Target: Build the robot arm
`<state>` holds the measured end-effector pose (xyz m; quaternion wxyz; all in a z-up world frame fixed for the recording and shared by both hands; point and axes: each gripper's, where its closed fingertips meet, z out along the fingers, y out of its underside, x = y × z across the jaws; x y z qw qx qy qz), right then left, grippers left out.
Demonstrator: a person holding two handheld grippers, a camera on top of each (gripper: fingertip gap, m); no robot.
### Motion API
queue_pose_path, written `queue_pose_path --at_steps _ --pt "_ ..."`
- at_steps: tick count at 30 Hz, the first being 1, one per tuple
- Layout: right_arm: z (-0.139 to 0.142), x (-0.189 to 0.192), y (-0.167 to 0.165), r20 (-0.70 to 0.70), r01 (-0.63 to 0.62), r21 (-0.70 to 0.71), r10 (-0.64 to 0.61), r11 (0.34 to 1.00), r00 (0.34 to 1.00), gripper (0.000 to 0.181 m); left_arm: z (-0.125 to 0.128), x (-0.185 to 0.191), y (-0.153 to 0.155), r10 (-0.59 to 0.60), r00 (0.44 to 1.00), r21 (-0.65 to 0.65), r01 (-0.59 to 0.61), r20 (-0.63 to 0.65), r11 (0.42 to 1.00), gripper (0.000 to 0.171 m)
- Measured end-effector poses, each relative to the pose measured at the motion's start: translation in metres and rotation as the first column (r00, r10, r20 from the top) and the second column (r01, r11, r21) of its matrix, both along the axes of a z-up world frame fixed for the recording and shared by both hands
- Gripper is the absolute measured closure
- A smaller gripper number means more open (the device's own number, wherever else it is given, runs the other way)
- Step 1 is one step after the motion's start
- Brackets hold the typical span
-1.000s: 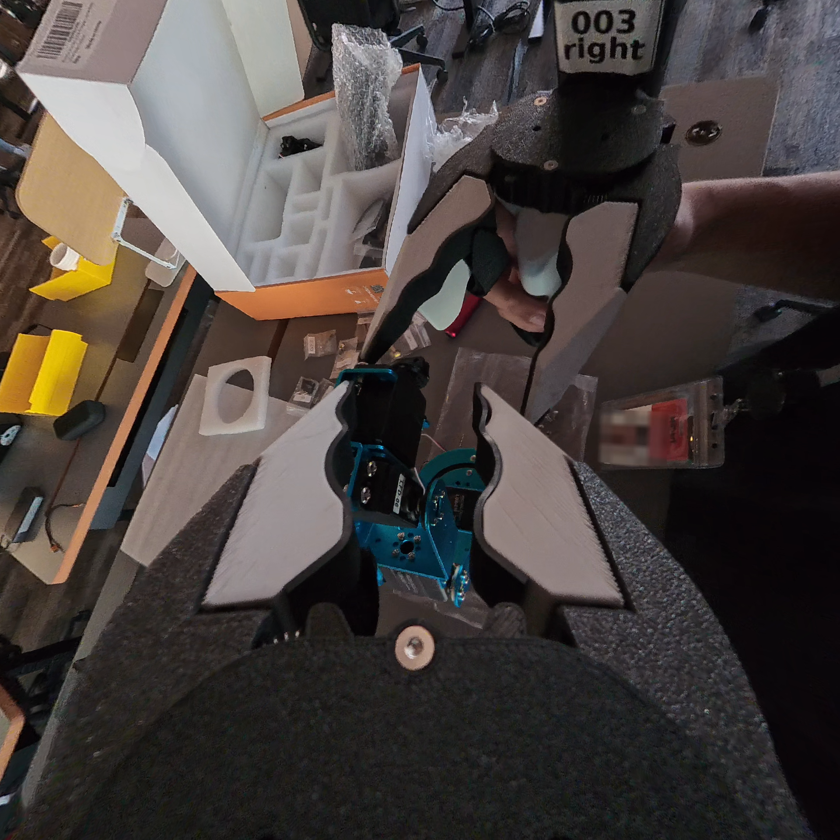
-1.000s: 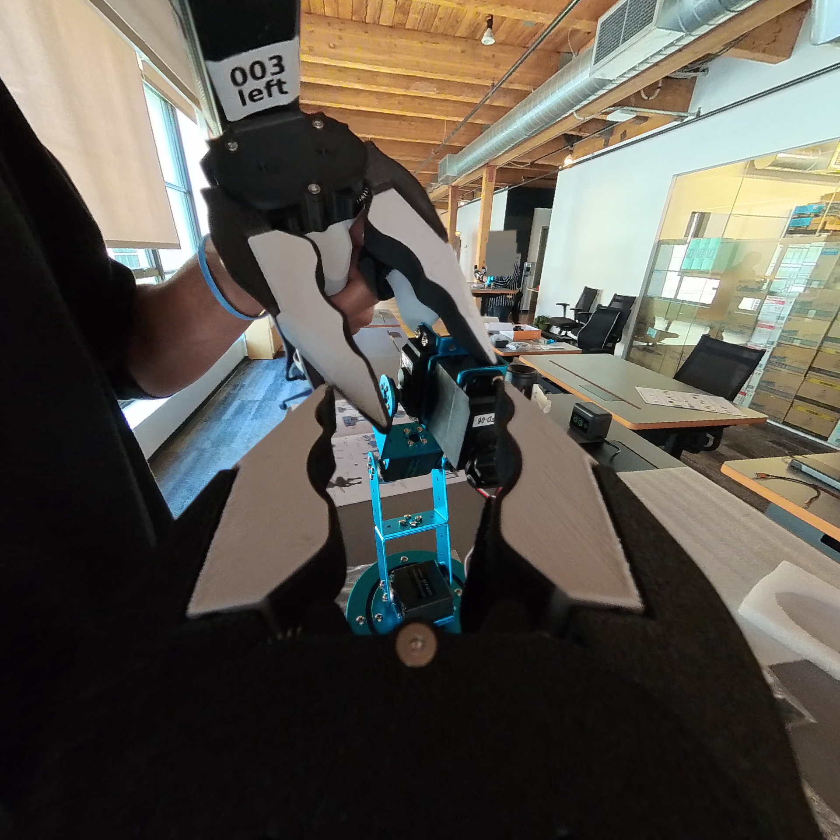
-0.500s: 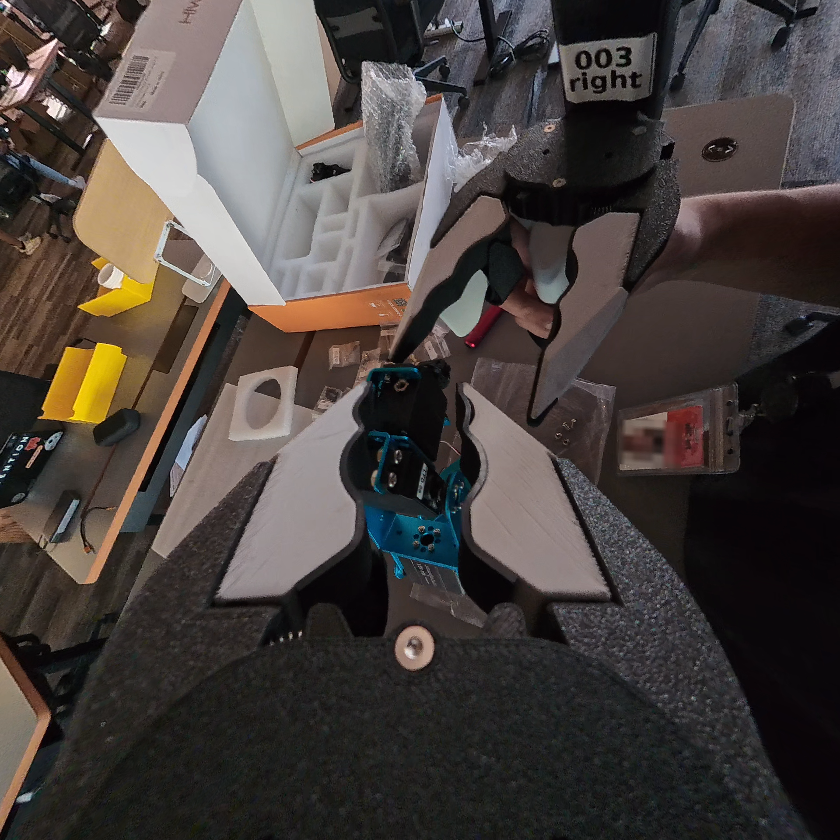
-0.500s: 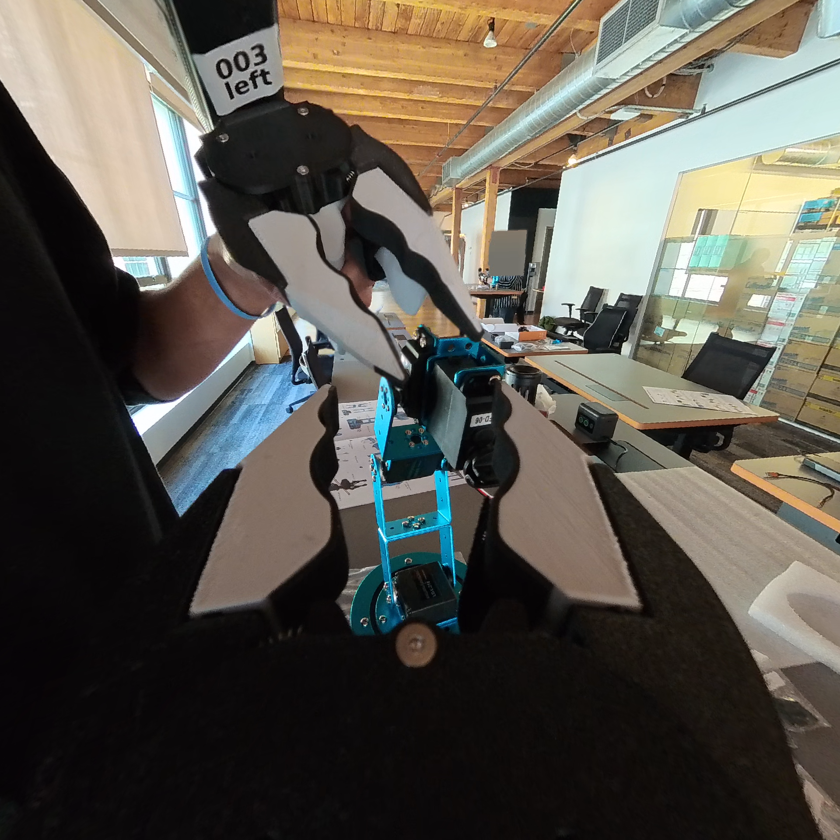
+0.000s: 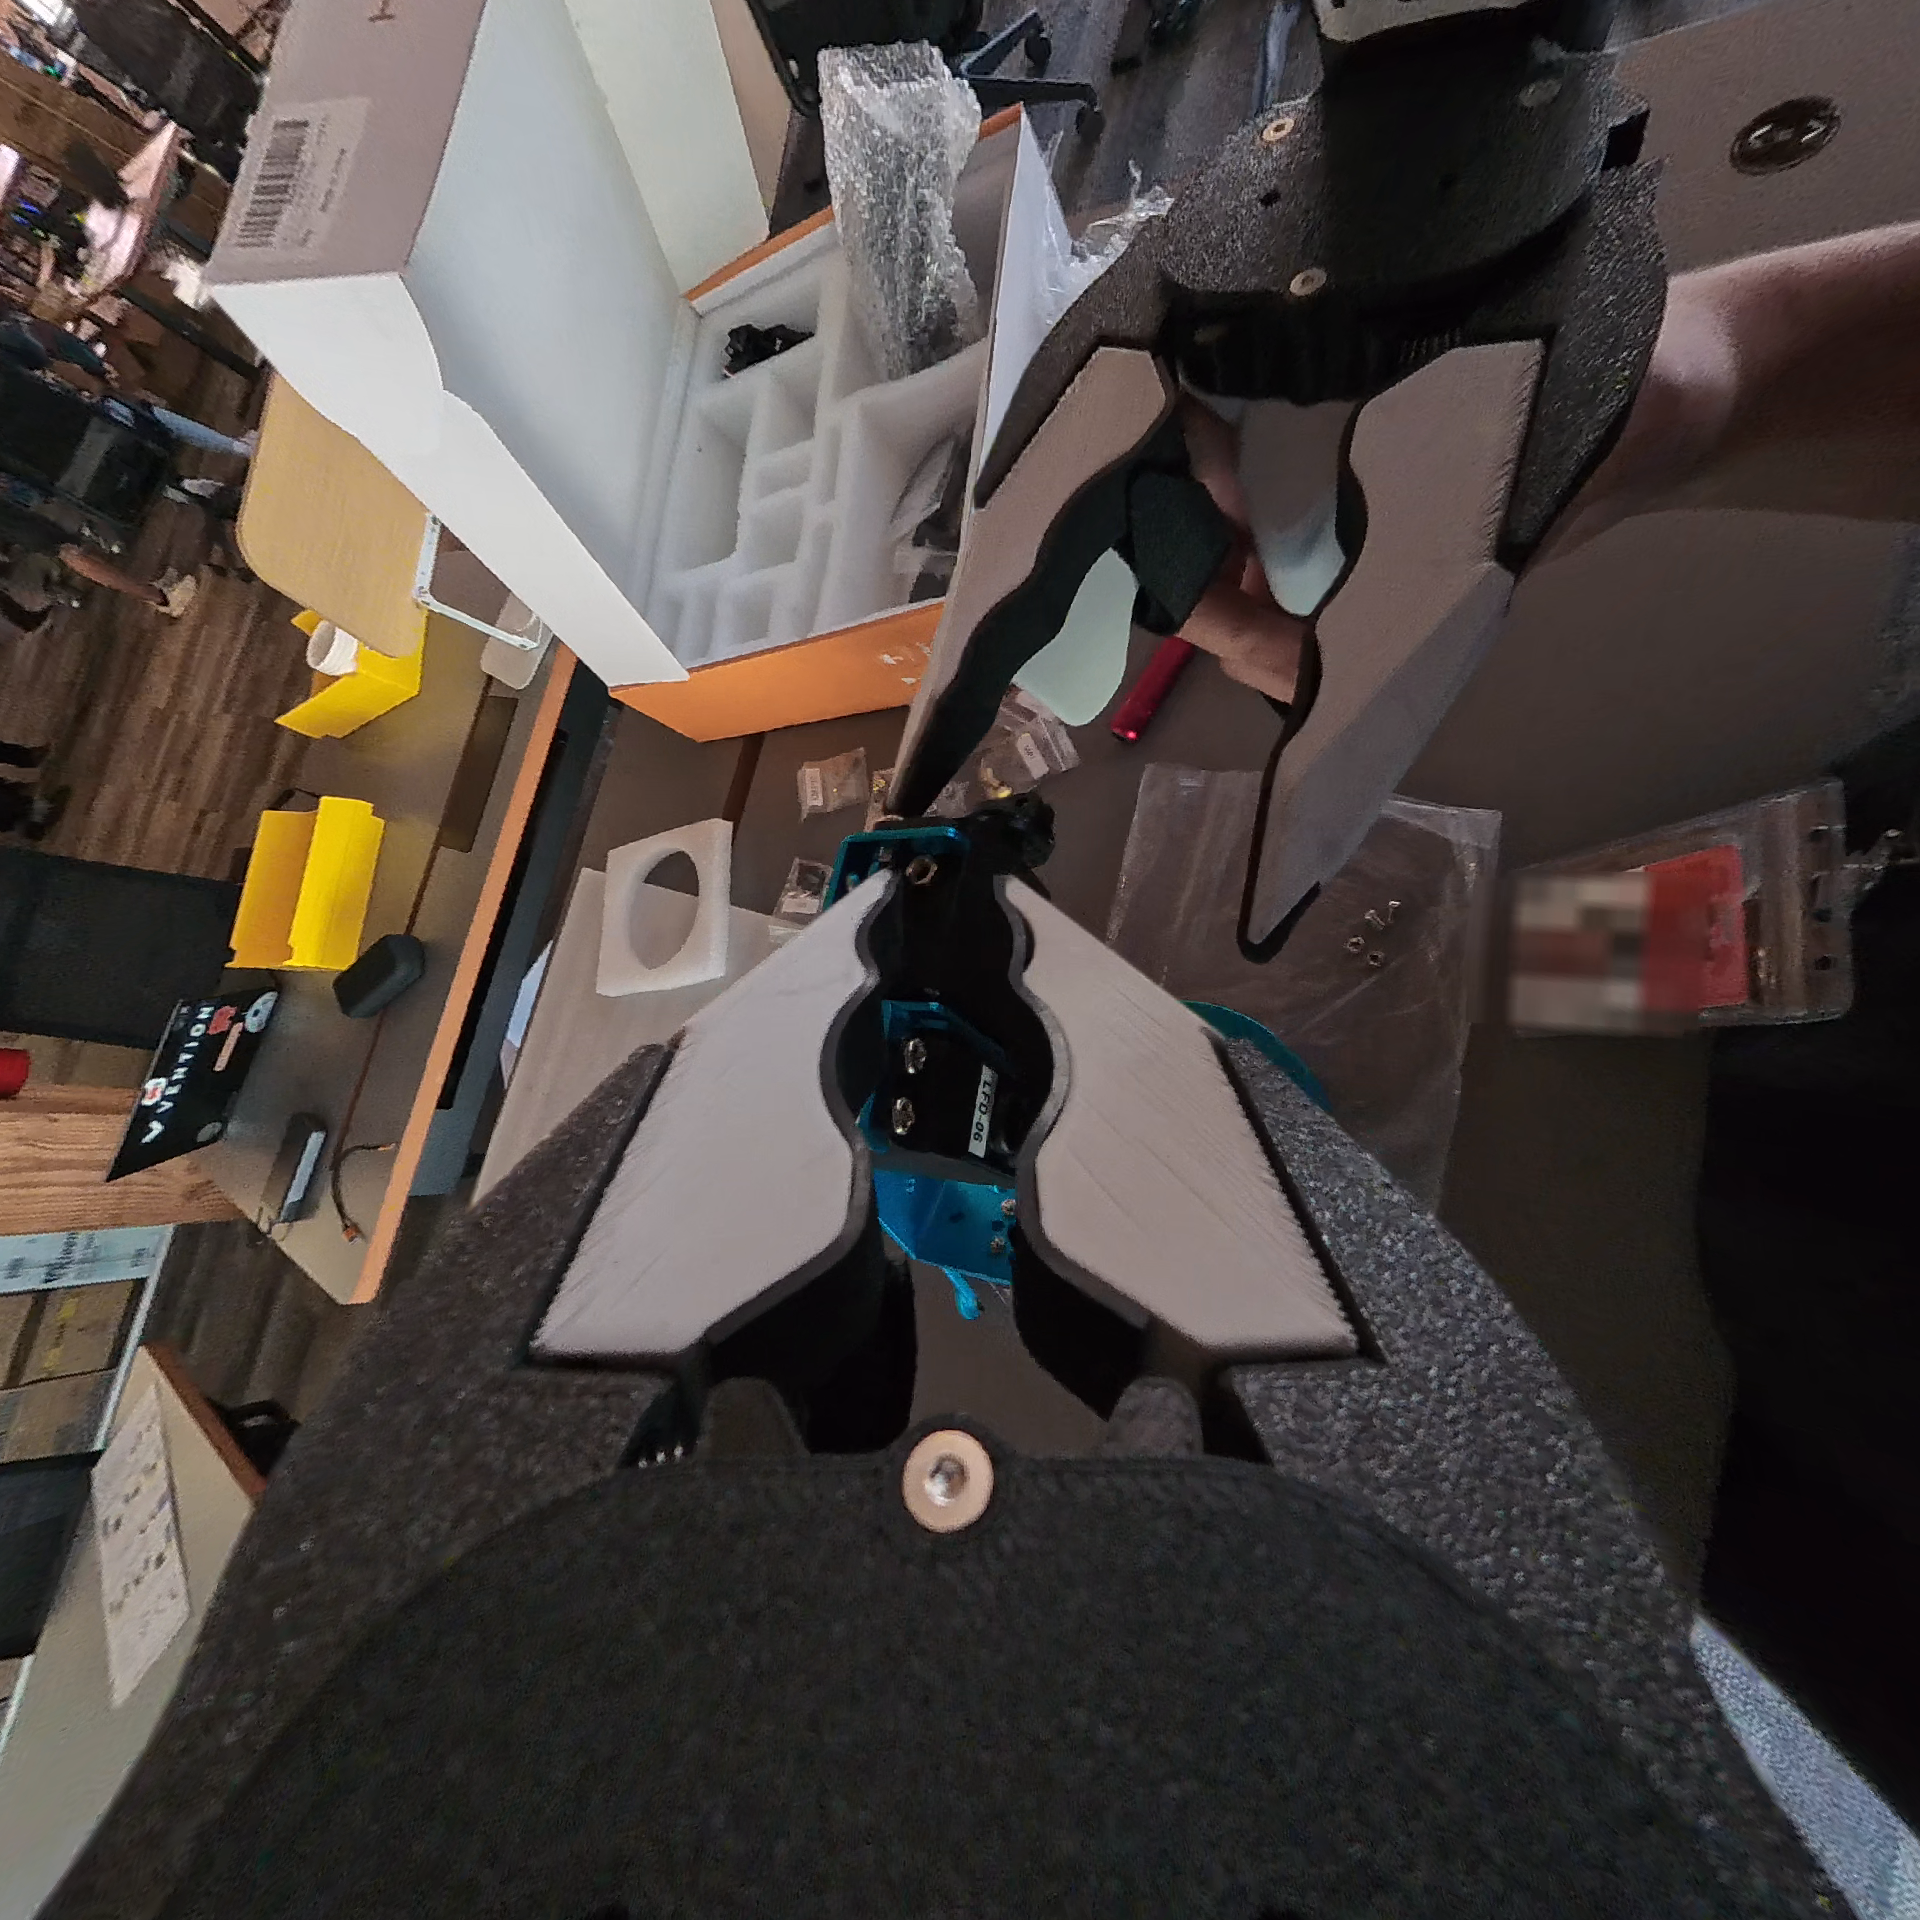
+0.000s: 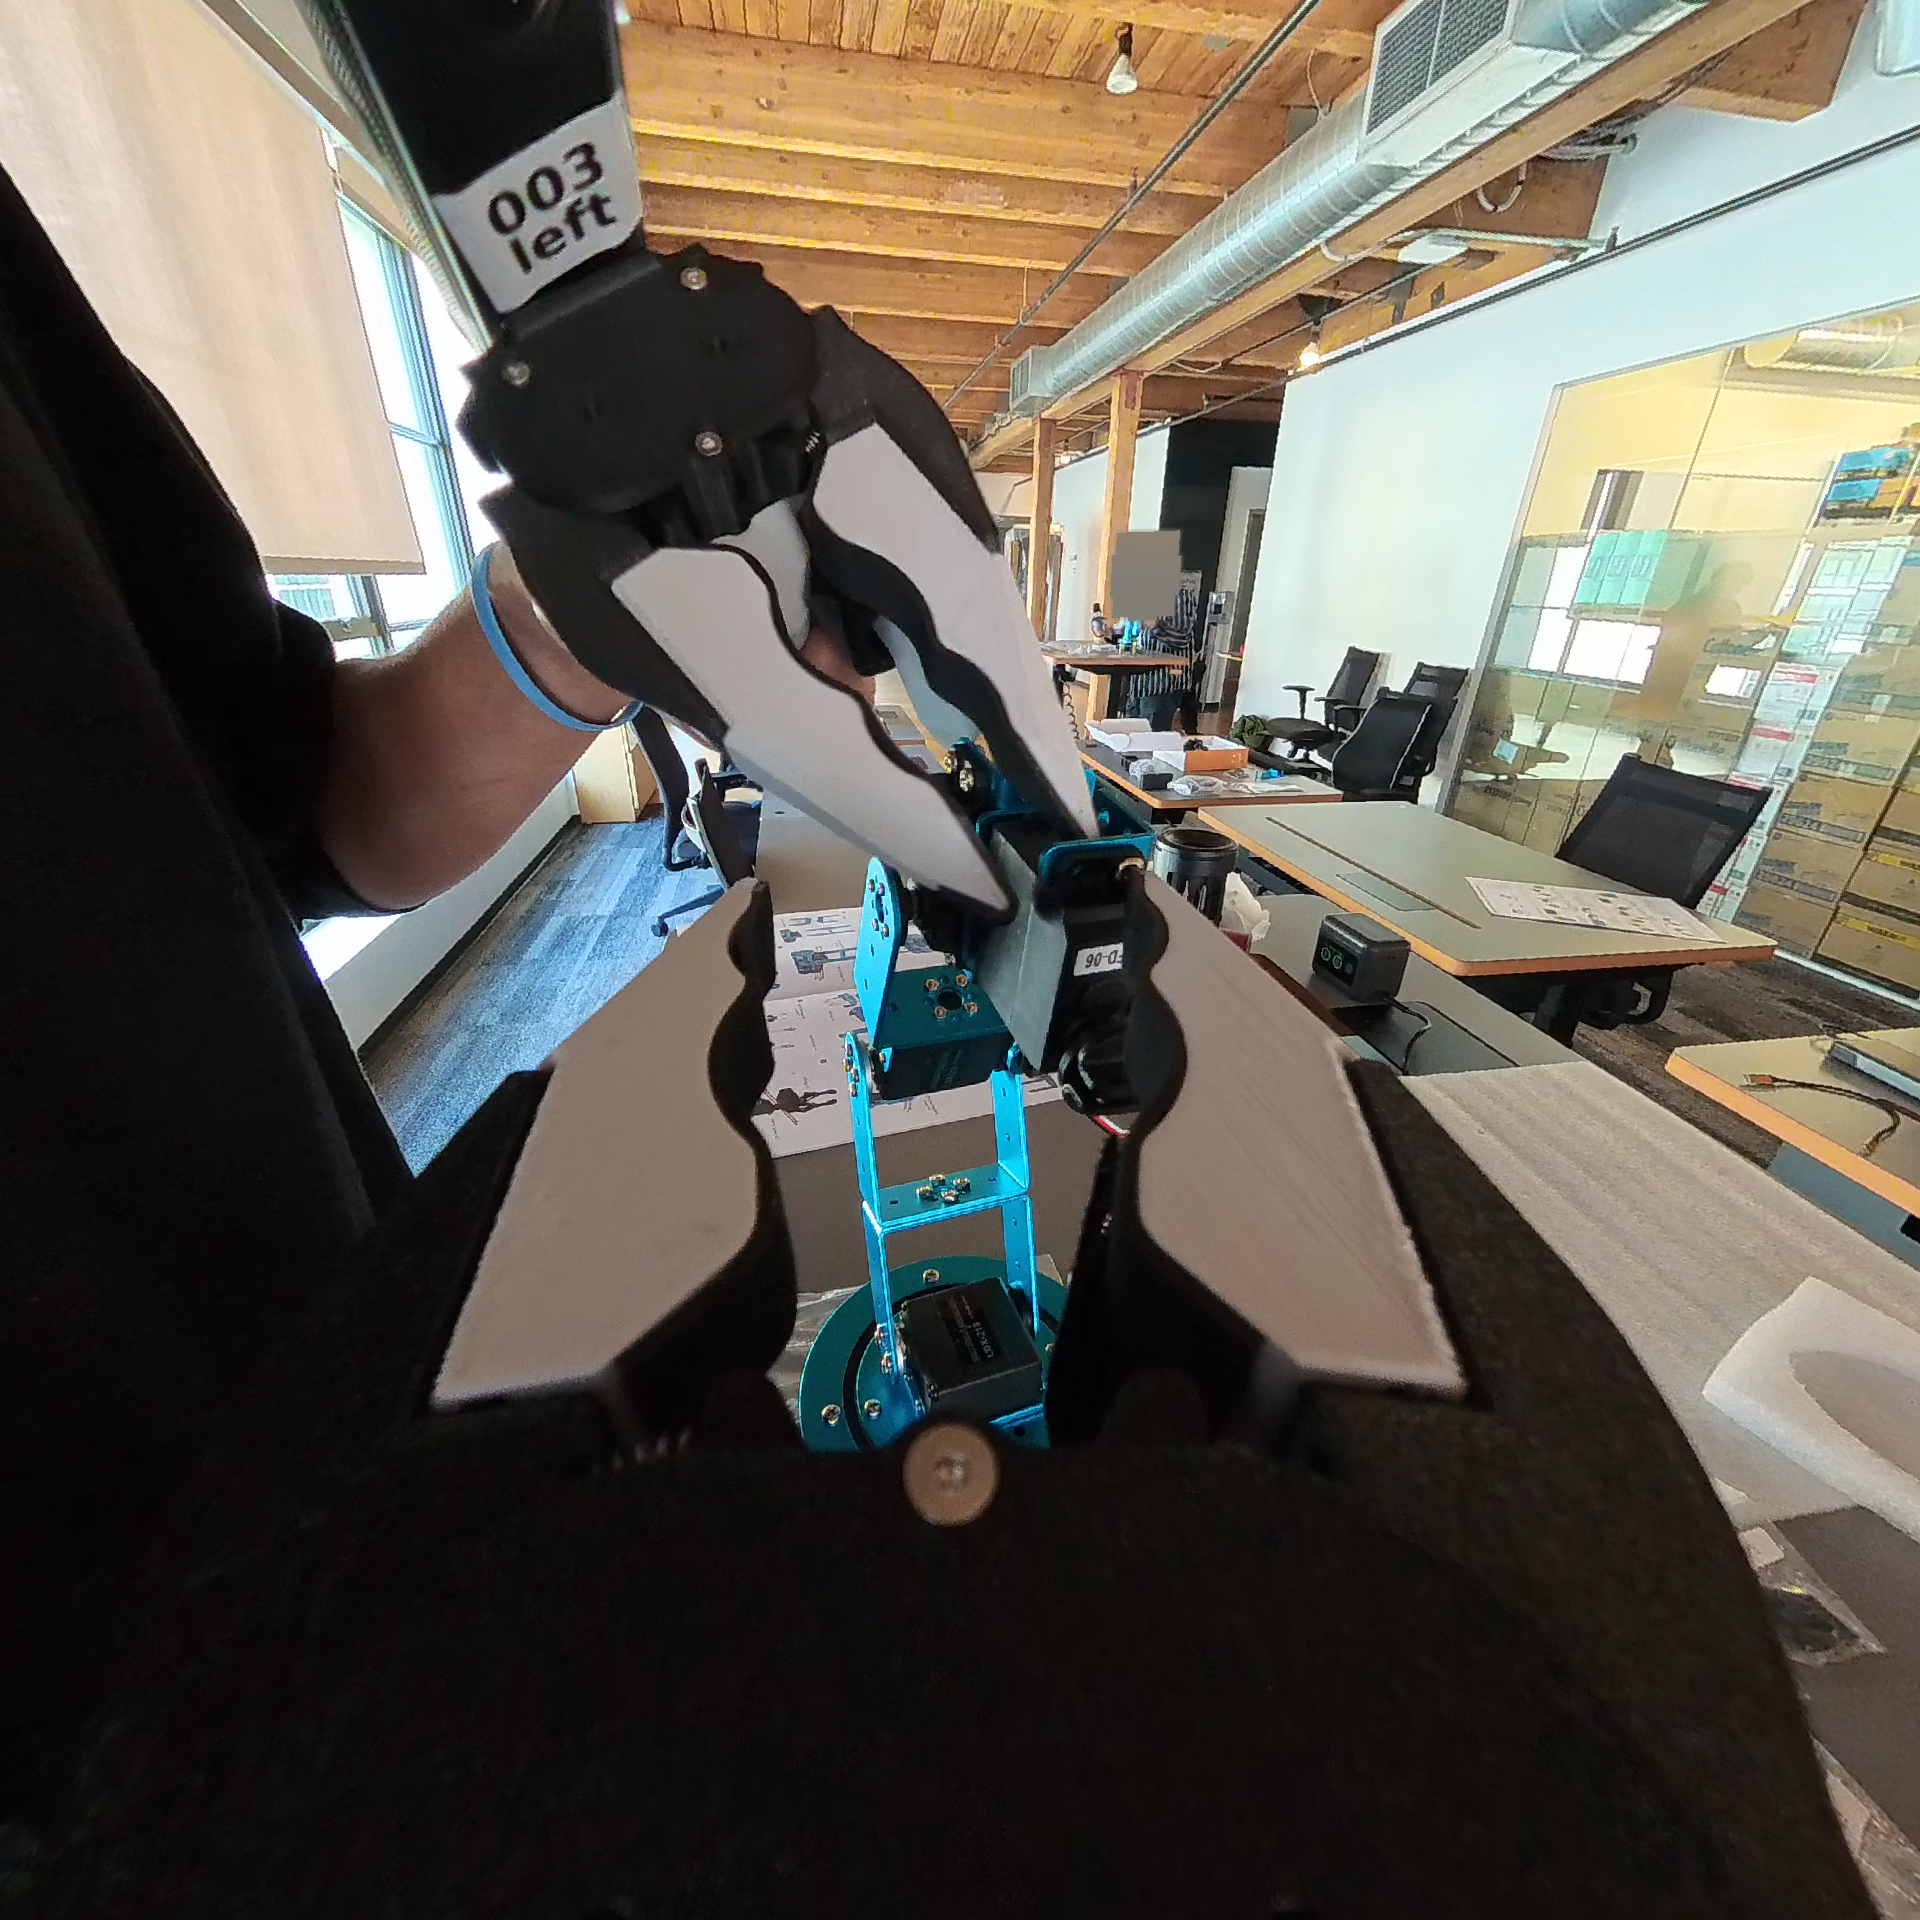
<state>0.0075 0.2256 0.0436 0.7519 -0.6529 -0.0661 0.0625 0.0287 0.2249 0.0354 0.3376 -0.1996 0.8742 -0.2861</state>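
Note:
A small blue metal robot arm stands on a round teal base, with a black servo at its tilted top. My left gripper comes down from above and is shut on that top servo; it also shows in the right wrist view. My right gripper is open around the same servo from the side. Its right finger touches the servo and its left finger stands clear. The right gripper also shows open in the left wrist view.
An open orange-and-white box with foam compartments and a bubble-wrap bundle lie behind the arm. A white foam square with a hole, small parts bags, a clear plastic sheet and a badge holder lie around it. A foam sheet is at the right. The grippers are tip to tip, or close to it.
My left gripper's fingers have narrowed from open to shut on the top servo. The arm's upper section has tilted a little. The right gripper has stayed open beside it.

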Motion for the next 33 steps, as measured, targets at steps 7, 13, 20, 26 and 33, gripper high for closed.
queue_pose_path --at_steps 7,13,20,26,33 --pt "0.0 0.0 0.0 0.0 0.001 -0.003 -0.001 1.0 1.0 0.115 0.002 -0.002 -0.002 -0.029 0.998 0.061 0.025 0.063 0.998 0.165" --pt "0.0 -0.001 0.0 0.003 0.001 -0.009 -0.001 1.0 1.0 0.114 0.003 -0.004 -0.001 -0.023 0.997 0.047 0.019 0.079 0.999 0.165" --pt "0.001 -0.002 -0.001 0.006 0.002 -0.015 -0.001 1.0 1.0 0.114 0.013 0.005 0.007 0.132 0.991 -0.203 -0.125 0.019 0.971 0.167" --pt "0.0 -0.003 -0.002 0.012 -0.015 -0.019 0.015 1.0 1.0 0.112 0.008 0.007 0.006 0.191 0.98 -0.246 -0.197 -0.047 0.949 0.167" --pt "0.0 -0.004 -0.003 0.009 -0.043 -0.017 0.043 0.999 0.999 0.111 0.006 0.01 0.005 0.152 0.984 -0.142 -0.164 -0.087 0.976 0.17"
